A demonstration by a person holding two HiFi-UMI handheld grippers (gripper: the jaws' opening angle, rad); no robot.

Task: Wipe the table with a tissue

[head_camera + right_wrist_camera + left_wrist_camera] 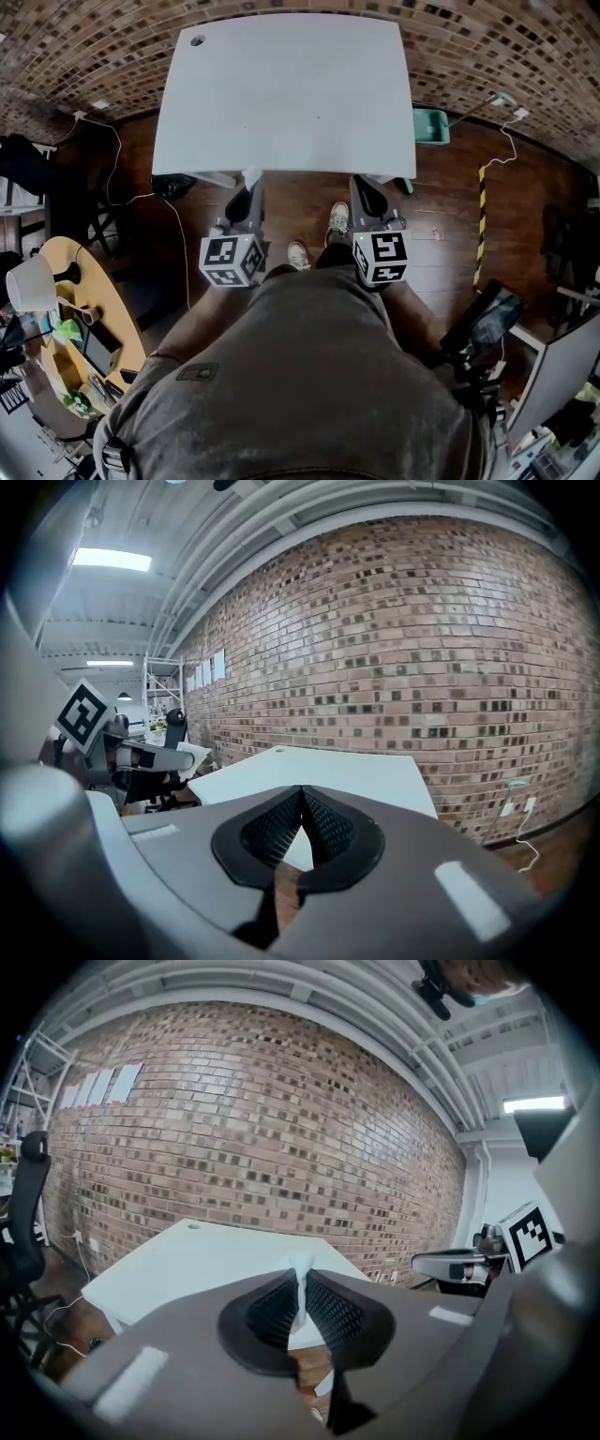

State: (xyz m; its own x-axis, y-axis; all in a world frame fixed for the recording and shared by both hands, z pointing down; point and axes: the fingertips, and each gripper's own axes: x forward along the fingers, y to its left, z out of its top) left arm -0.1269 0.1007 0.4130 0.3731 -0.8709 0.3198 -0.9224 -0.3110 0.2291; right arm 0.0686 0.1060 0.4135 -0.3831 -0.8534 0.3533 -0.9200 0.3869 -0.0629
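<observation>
White paper tissue point(301, 1277) pinched tight in the grey left gripper point(249, 192), up by the front edge of the pale flat table point(281, 94). Grey right gripper point(302, 797) closed on nothing. Looks like no wiping yet, with the whole top left to do.

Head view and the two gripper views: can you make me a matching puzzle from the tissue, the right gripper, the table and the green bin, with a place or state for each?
1. tissue
2. right gripper
3. table
4. green bin

A. on the floor, right of the table
B. pinched in the left gripper
C. shut, nothing between its fingers
D. white, ahead of both grippers

Pairs: 1-B, 2-C, 3-D, 4-A
</observation>
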